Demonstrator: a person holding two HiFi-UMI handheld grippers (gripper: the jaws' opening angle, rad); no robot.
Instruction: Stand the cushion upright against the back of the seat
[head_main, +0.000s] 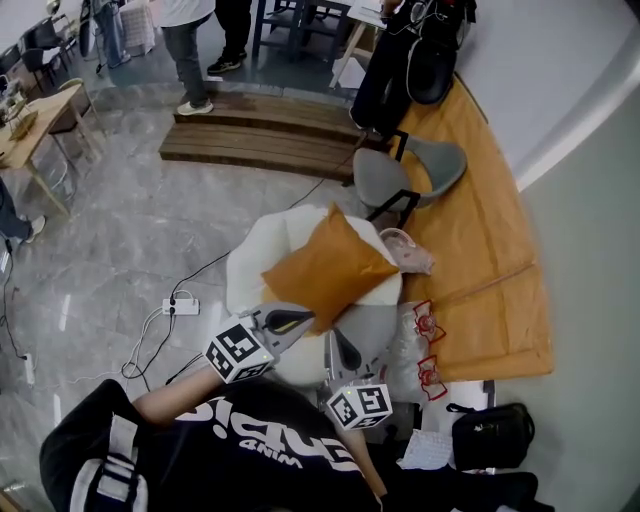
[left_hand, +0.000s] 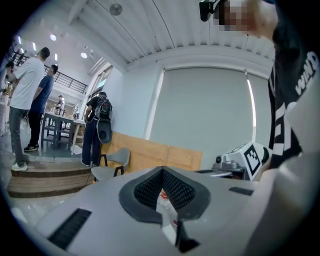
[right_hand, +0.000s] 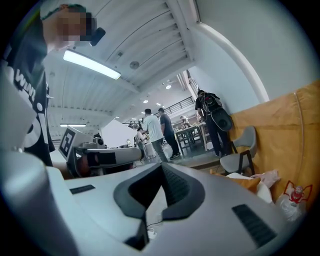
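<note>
An orange cushion (head_main: 330, 268) rests on a white, fluffy round seat (head_main: 250, 262), turned like a diamond with one corner pointing away from me. Whether it leans on the seat's back I cannot tell. My left gripper (head_main: 298, 321) hangs just short of the cushion's near edge, jaws shut with nothing between them (left_hand: 162, 192). My right gripper (head_main: 336, 343) is beside it at the right, a little nearer to me, also shut and empty (right_hand: 152, 192). A strip of the cushion (right_hand: 246, 182) shows at the right of the right gripper view.
A pink bundle (head_main: 411, 255) lies at the seat's right. A grey chair (head_main: 405, 172) stands behind, on a tan board (head_main: 490, 240) along the wall. Plastic bottles (head_main: 425, 350), a black bag (head_main: 490, 432), a power strip (head_main: 181, 306), wooden steps (head_main: 260, 135) and standing people (head_main: 188, 50) surround it.
</note>
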